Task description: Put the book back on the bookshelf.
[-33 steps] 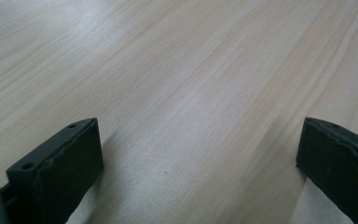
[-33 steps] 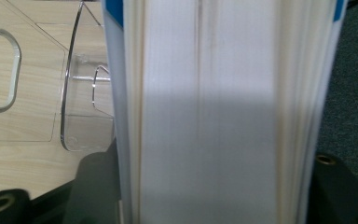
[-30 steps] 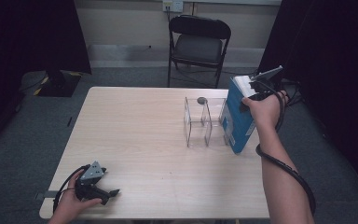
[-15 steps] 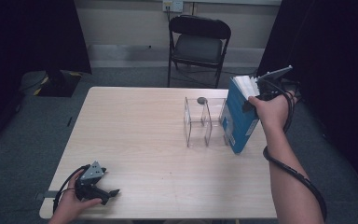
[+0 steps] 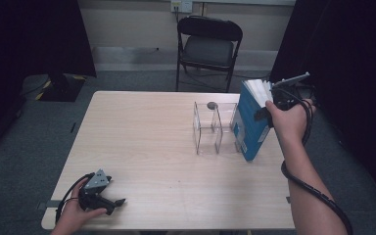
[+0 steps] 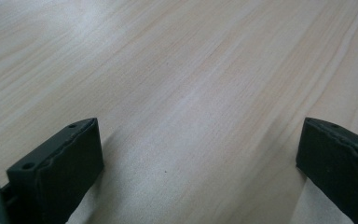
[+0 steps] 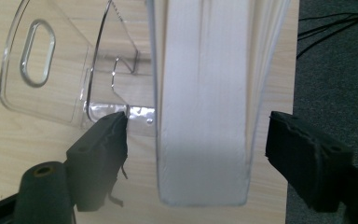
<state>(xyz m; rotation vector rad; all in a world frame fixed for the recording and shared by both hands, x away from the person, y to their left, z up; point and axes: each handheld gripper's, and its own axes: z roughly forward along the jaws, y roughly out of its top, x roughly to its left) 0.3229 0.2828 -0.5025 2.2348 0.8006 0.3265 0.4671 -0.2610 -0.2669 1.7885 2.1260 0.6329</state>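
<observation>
Matte black rubbery jaws of the right gripper (image 7: pixel 196 149) are spread either side of a thick blue book (image 5: pixel 250 122), untouched, standing right of centre beside a clear acrylic rack (image 5: pixel 214 126). The left gripper (image 6: pixel 200 163), lower left, is spread over pale woodgrain table (image 5: pixel 142 132).

blue book (image 5: pixel 249 128), clear rack (image 5: pixel 209 128), black chair (image 5: pixel 209 45)

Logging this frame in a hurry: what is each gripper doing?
Left gripper: open, nothing between its jaws, on the table.
Right gripper: open, jaws either side of the blue book.
</observation>
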